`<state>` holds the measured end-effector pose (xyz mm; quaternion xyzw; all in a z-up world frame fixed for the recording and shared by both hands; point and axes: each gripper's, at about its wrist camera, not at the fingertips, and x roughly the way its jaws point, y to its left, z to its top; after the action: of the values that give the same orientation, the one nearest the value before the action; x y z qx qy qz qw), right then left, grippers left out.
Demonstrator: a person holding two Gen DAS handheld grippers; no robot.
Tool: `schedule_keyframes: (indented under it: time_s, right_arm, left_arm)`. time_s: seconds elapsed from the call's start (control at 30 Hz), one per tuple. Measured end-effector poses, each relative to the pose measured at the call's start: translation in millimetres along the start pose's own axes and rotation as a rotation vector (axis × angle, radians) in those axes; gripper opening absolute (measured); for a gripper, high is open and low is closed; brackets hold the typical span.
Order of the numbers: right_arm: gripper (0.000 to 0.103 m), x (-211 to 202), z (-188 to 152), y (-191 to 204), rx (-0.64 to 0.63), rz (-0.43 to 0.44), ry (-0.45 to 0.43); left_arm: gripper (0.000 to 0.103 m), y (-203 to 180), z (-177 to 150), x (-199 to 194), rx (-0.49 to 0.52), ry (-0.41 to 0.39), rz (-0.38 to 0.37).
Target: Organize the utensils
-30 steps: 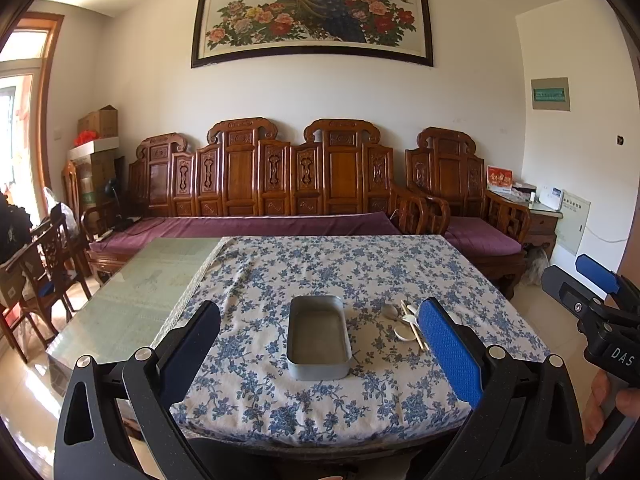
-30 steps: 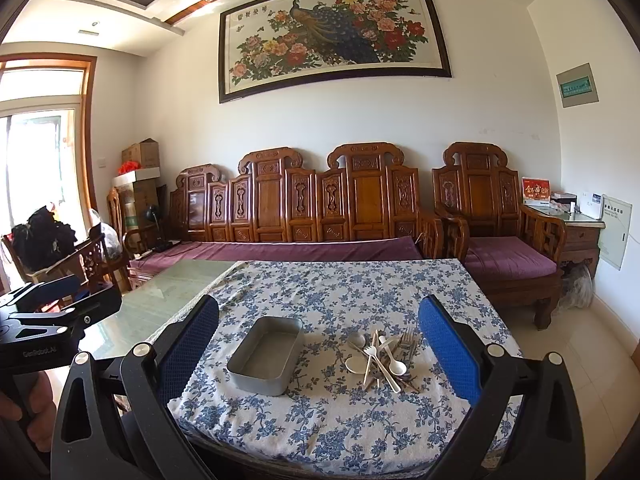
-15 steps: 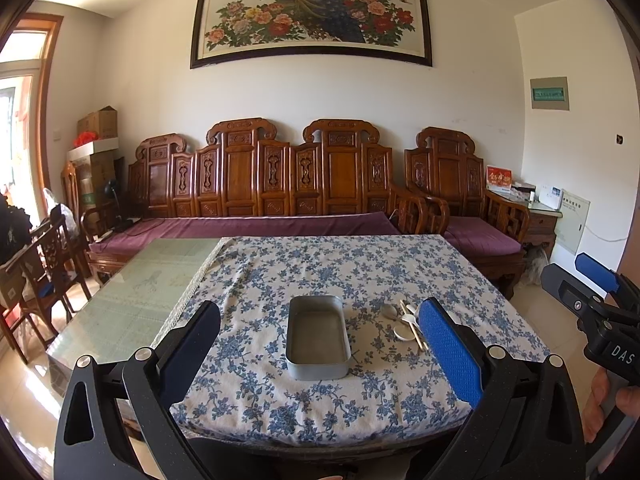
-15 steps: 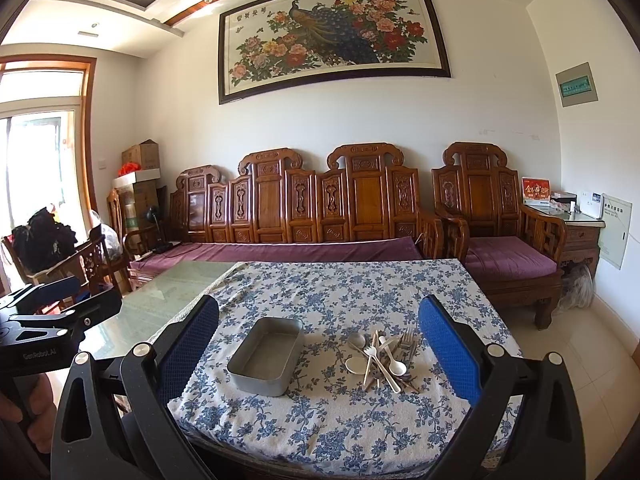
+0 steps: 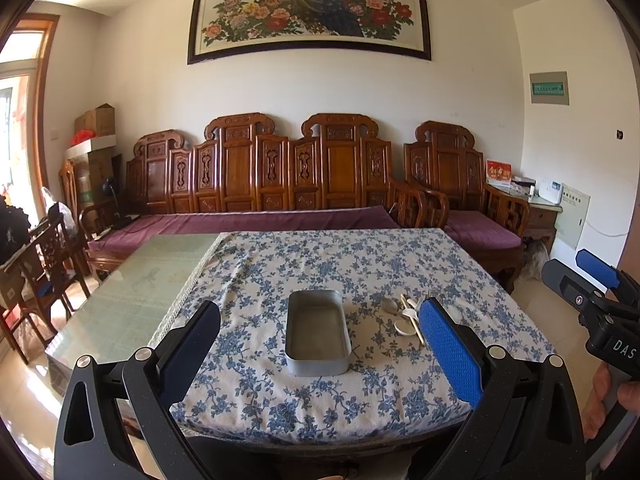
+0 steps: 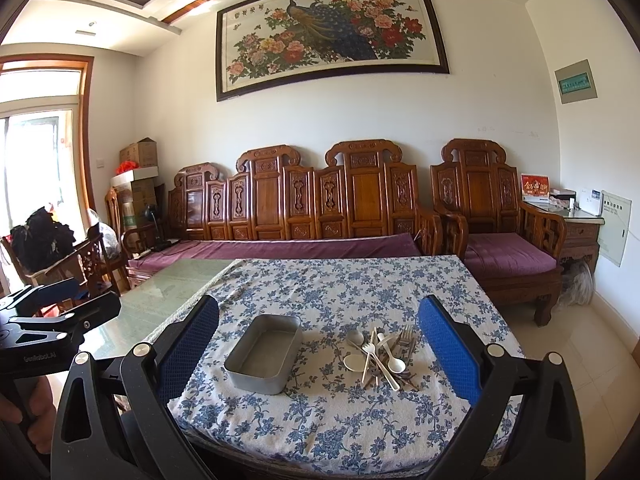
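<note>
An empty grey metal tray [image 5: 318, 332] [image 6: 264, 354] lies on the blue-flowered tablecloth [image 5: 340, 272]. To its right is a pile of utensils [image 6: 380, 354] [image 5: 404, 314]: white plastic spoons, metal spoons, forks and chopsticks. My left gripper [image 5: 320, 344] is open and empty, held back from the table's near edge, facing the tray. My right gripper [image 6: 320, 344] is open and empty, also short of the table, between tray and pile. Each gripper shows at the edge of the other's view.
The cloth covers the right part of a glass-topped table [image 5: 148, 280]. A carved wooden sofa with purple cushions [image 5: 260, 220] stands behind the table. An armchair [image 6: 500, 248] and side table are at right. Chairs [image 5: 44, 264] stand at left.
</note>
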<state>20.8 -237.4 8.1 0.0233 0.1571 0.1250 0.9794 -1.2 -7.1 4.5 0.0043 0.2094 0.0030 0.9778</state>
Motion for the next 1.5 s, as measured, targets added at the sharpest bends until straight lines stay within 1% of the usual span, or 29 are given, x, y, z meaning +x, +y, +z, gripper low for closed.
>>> schedule_keyframes:
  time_s: [0.17,0.43,0.47,0.5,0.6,0.63,0.73,0.87,0.9,0.93,1.0,1.03,1.1,1.27,1.37,1.5]
  right_arm:
    - [0.1,18.7,-7.9,-10.7,0.019,-0.011,0.034]
    - [0.1,70.3,-32.3,-36.5,0.036,-0.031,0.123]
    - [0.099,76.9,-34.7,-39.6,0.034,-0.032,0.133]
    - [0.094,85.2,-37.5,-42.9,0.029,-0.032,0.146]
    - [0.088,107.7,-45.0,-53.1,0.014,-0.04,0.183]
    - [0.087,115.1,-46.9,-56.5,0.009,-0.045,0.195]
    - [0.079,139.7,-51.5,-67.6,-0.007,-0.078,0.235]
    - [0.07,167.8,-57.2,-85.8,-0.001,-0.081,0.287]
    - [0.069,175.1,-58.4,-90.3,-0.001,-0.081,0.299]
    - [0.069,182.3,-59.9,-95.0,0.0,-0.083,0.313]
    - [0.063,194.9,-62.9,-103.2,-0.003,-0.076,0.335]
    - [0.062,202.5,-65.4,-107.1,-0.009,-0.072,0.351]
    - [0.056,215.5,-71.8,-113.4,-0.024,-0.068,0.38]
    - [0.051,249.2,-98.6,-132.9,-0.043,-0.046,0.469]
    - [0.048,257.7,-110.3,-138.4,-0.037,-0.031,0.498]
    - [0.043,265.8,-123.1,-145.8,-0.042,-0.02,0.534]
  left_arm:
    - [0.096,5.1,-6.5,22.9,-0.007,0.043,-0.002]
    - [0.096,8.5,-23.1,73.9,0.003,0.141,-0.022]
    - [0.096,8.1,-25.1,81.5,0.006,0.154,-0.029]
    - [0.096,7.5,-27.3,91.0,0.012,0.168,-0.036]
    - [0.096,5.0,-30.6,111.6,0.029,0.201,-0.054]
    - [0.096,4.3,-32.0,118.9,0.031,0.211,-0.068]
    - [0.096,-0.1,-35.2,142.0,0.046,0.245,-0.098]
    - [0.096,-8.7,-43.6,173.5,0.073,0.301,-0.127]
    - [0.096,-11.4,-45.7,182.1,0.083,0.316,-0.131]
    - [0.096,-14.1,-47.4,188.8,0.092,0.323,-0.135]
    - [0.096,-18.5,-50.4,200.9,0.101,0.341,-0.142]
    - [0.096,-20.7,-51.9,206.0,0.101,0.346,-0.148]
    - [0.094,-27.2,-54.6,216.9,0.101,0.36,-0.164]
    - [0.087,-43.6,-60.6,237.5,0.113,0.398,-0.188]
    - [0.084,-54.0,-64.5,251.1,0.12,0.42,-0.202]
    - [0.077,-73.8,-67.2,272.9,0.124,0.453,-0.234]
